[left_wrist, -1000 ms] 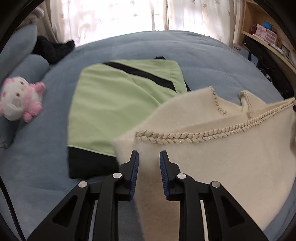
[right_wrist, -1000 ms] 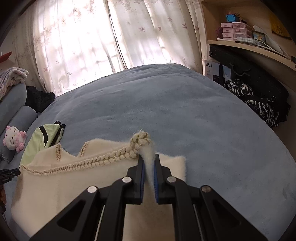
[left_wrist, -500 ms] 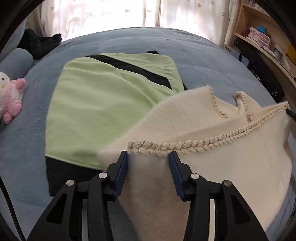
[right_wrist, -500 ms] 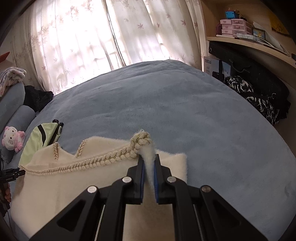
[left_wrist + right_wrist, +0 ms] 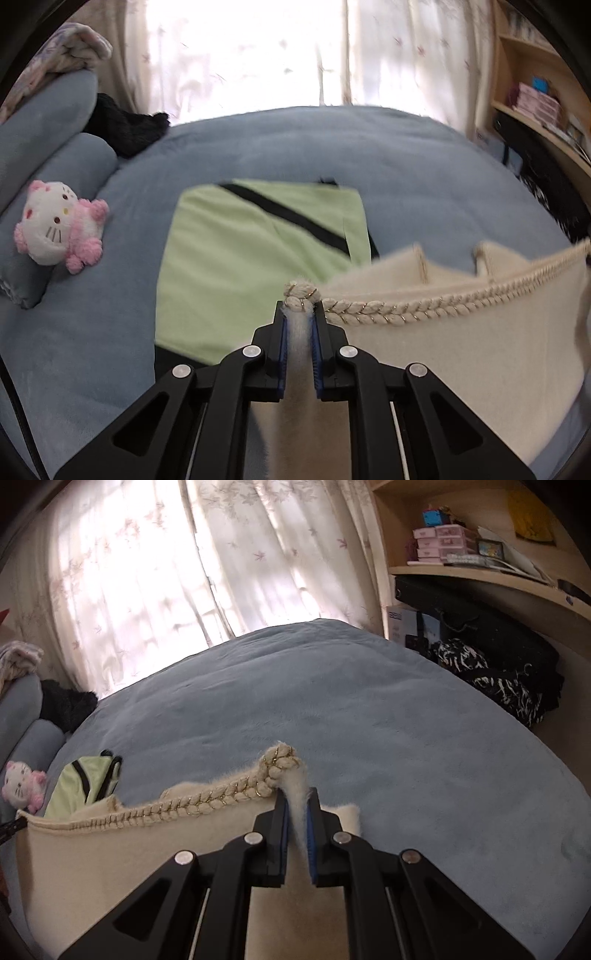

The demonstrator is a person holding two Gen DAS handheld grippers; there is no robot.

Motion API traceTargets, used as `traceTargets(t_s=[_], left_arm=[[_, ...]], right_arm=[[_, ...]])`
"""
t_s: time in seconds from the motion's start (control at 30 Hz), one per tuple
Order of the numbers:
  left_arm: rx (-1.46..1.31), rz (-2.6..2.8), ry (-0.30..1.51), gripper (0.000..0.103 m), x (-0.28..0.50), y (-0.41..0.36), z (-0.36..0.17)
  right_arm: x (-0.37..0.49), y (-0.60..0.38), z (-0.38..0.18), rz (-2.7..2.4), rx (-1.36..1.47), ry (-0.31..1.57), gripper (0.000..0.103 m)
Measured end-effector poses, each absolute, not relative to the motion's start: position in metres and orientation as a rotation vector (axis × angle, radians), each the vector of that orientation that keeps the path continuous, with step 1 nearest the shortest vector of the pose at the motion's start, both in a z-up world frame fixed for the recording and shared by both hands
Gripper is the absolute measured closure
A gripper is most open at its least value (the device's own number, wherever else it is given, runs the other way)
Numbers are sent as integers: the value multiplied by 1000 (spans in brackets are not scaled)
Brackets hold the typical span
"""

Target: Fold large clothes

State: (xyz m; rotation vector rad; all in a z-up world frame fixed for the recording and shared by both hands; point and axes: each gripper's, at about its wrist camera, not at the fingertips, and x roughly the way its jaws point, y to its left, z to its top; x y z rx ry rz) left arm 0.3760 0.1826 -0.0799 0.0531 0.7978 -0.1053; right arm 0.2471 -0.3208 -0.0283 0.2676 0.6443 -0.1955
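**Gripping both corners of the cream garment above the bed**

Pinching the braided top edge at one corner, the left gripper (image 5: 299, 321) has just been closing, and its blue pads (image 5: 283, 350) now press on a tuck of the cream garment (image 5: 461, 362). The right gripper (image 5: 295, 805) is likewise clamped on the opposite corner, with a tuft of fuzzy fabric standing up between its jaws. The braided trim (image 5: 207, 801) runs taut between the two grips, and the garment hangs below them over the blue bedspread (image 5: 369, 709).

In the left wrist view a folded green garment (image 5: 255, 266) lies on the bed at about 11 o'clock from the gripper, with a plush toy (image 5: 59, 225) farther out at 10 o'clock against the pillows.

Judging from this hold, the risks are these:

- Each grip takes only a narrow pinch near the thick braid, so the fuzzy knit could slide out if the hands pull apart too hard.
- Uneven heights would skew the edge, giving a crooked fold.
- Swinging the hanging cloth toward 11 o'clock could drag it over the green garment and disturb that finished fold.
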Motion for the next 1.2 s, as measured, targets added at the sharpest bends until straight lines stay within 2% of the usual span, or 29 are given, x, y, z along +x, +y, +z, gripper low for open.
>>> traceTargets(t_s=[0.13, 0.3, 0.4, 0.43, 0.5, 0.57, 0.67, 0.73, 0.77, 1.03, 1.1, 1.2], left_arm=[[-7, -27, 843, 95, 416, 180, -102], [5, 36, 937, 95, 437, 177, -170], [6, 47, 910, 94, 438, 174, -180], [8, 47, 907, 93, 437, 173, -179], [12, 42, 902, 89, 435, 173, -174], [4, 46, 893, 74, 427, 175, -162], [-8, 83, 824, 61, 405, 174, -141], [-24, 63, 752, 61, 386, 166, -126], [-36, 42, 735, 61, 379, 162, -121], [-122, -228, 827, 63, 358, 69, -132], [-89, -226, 844, 66, 364, 50, -146], [-16, -195, 884, 76, 382, 39, -167]], right_arm=[[298, -328, -62, -239, 290, 734, 96], [338, -328, -130, -280, 263, 925, 95], [339, -331, -133, -279, 281, 932, 95], [340, -329, -132, -273, 270, 941, 91], [341, -326, -126, -254, 237, 959, 89], [335, -322, -116, -258, 220, 952, 85], [312, -311, -91, -250, 244, 859, 70], [299, -291, -77, -206, 246, 798, 60], [292, -275, -72, -163, 241, 778, 59], [310, -139, -89, 260, 190, 886, 59], [322, -126, -100, 262, 170, 912, 59], [332, -138, -110, 202, 150, 908, 62]])
